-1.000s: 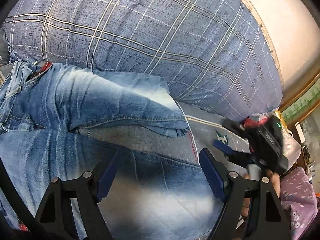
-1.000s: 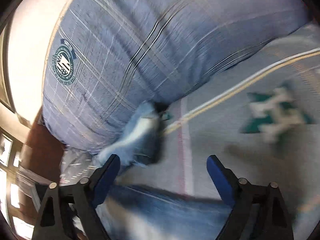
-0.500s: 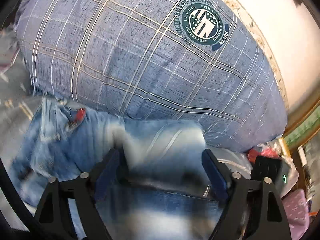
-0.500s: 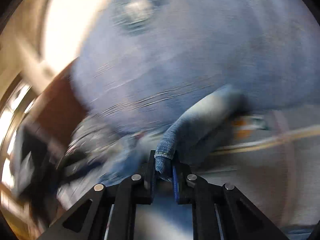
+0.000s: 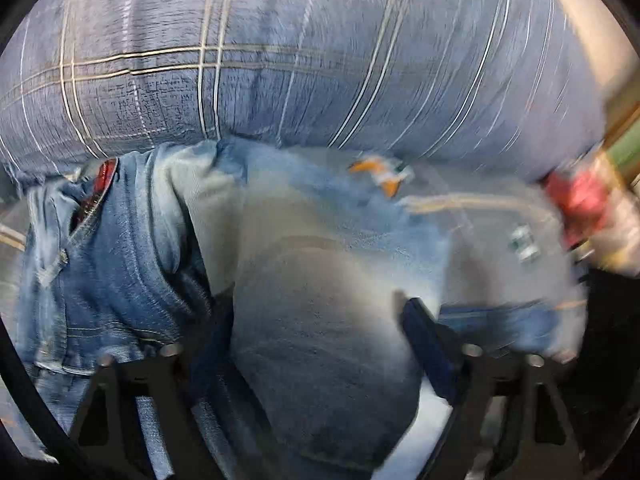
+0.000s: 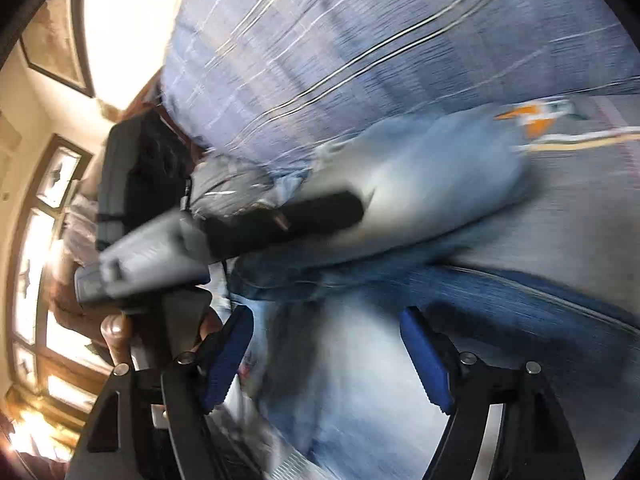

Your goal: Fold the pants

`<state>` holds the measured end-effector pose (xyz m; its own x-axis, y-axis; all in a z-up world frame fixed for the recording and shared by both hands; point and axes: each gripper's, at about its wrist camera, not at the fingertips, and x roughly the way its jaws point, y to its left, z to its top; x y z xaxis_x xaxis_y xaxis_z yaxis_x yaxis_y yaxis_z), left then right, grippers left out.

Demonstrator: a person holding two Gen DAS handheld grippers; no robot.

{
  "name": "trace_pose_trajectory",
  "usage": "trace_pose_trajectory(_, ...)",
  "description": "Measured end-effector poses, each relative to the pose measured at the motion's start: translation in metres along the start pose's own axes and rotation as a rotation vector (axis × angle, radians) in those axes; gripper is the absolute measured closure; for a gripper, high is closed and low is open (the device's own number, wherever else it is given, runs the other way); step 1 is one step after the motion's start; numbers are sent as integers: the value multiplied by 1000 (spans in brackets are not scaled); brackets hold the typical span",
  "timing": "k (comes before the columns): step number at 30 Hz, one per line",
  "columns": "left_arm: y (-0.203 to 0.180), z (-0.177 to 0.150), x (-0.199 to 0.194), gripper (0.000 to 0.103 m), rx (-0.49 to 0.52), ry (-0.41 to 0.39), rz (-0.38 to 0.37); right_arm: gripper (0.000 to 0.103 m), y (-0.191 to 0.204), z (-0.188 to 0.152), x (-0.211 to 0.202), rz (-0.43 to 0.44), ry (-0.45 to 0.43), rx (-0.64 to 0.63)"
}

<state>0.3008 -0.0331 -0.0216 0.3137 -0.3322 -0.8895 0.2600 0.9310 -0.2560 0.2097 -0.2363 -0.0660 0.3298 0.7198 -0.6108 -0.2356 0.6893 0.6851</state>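
Note:
Faded blue jeans (image 5: pixel 132 248) lie on the bed below a big plaid pillow (image 5: pixel 280 64). One leg is folded over and bulges between my left gripper's (image 5: pixel 316 348) open fingers; the left finger is partly hidden by the denim. In the right wrist view the jeans (image 6: pixel 432 184) stretch across the sheet. My right gripper (image 6: pixel 328 356) is open and empty just above the denim. The left gripper's body (image 6: pixel 248 228) lies across the jeans at the left. Both views are blurred.
The plaid pillow (image 6: pixel 360 40) fills the back. The grey bed sheet (image 5: pixel 500 216) with striped and orange marks shows to the right. Red and pale clutter (image 5: pixel 588 204) sits at the bed's right edge. A framed picture (image 6: pixel 60 32) and windows (image 6: pixel 36 240) lie left.
My right gripper was shut on a jeans hem half a second ago; it has let go and stands open. The left gripper has moved down onto the folded leg.

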Motion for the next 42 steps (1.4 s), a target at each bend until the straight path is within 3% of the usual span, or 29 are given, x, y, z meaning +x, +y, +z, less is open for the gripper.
trace_pose_trajectory(1,1,0,3,73,-11,8,3,24,2,-3,-6,-5,-11,9)
trace_pose_trajectory(3,19,2,0,84,-103,-9,-42,24,-17,0,-24,-57,-45,37)
trace_pose_trajectory(6,69,5,-17,90,-343,-67,-219,24,-36,22,-30,-177,-98,45)
trace_pose_trajectory(8,101,2,-23,91,-470,-84,-289,24,-45,38,-27,-198,-110,55)
trace_pose_trajectory(11,121,-6,-17,91,-569,-64,-344,24,-55,61,0,-154,-78,101)
trace_pose_trajectory(14,119,-8,-14,91,-564,-49,-334,26,-53,67,41,-129,11,118)
trace_pose_trajectory(15,119,-2,-15,91,-547,-46,-330,46,-46,68,49,-148,3,95)
trace_pose_trajectory(16,113,0,-16,91,-524,-45,-330,76,-41,69,52,-163,3,75)
trace_pose_trajectory(17,109,1,-18,89,-509,-49,-338,89,-37,70,57,-175,27,71)
trace_pose_trajectory(18,101,6,-17,86,-498,-52,-337,89,-36,70,52,-184,14,89)
trace_pose_trajectory(19,95,7,-21,74,-474,-58,-338,89,-31,69,38,-195,-19,72)
trace_pose_trajectory(20,87,9,-25,55,-442,-66,-338,89,-26,69,22,-204,-54,53)
trace_pose_trajectory(22,67,9,-36,36,-376,-93,-323,89,-21,67,-26,-226,-142,39)
trace_pose_trajectory(23,55,9,-43,33,-331,-109,-321,89,-21,66,-60,-266,-199,34)
trace_pose_trajectory(26,19,2,-47,29,-213,-105,-317,89,-24,62,-150,-508,-322,-18)
trace_pose_trajectory(28,5,-3,-40,29,-167,-83,-295,86,-47,65,-185,-621,-316,15)
trace_pose_trajectory(31,-17,-8,-19,29,-101,-36,-212,81,-105,63,-187,-694,-237,127)
trace_pose_trajectory(33,-20,-10,-18,29,-74,-29,-185,80,-128,48,-184,-686,-227,191)
trace_pose_trajectory(34,-22,-10,-18,29,-64,-30,-173,77,-131,42,-179,-640,-241,210)
trace_pose_trajectory(35,-24,-9,-18,29,-57,-32,-174,63,-134,32,-181,-595,-273,230)
trace_pose_trajectory(36,-24,-6,-21,29,-51,-38,-190,33,-134,27,-183,-573,-296,241)
trace_pose_trajectory(37,-22,-6,-23,29,-52,-42,-201,21,-132,21,-186,-542,-331,246)
trace_pose_trajectory(39,-20,-1,-29,29,-79,-53,-226,15,-130,23,-190,-515,-370,243)
trace_pose_trajectory(42,-21,0,-28,29,-92,-60,-245,16,-140,55,-180,-521,-318,243)
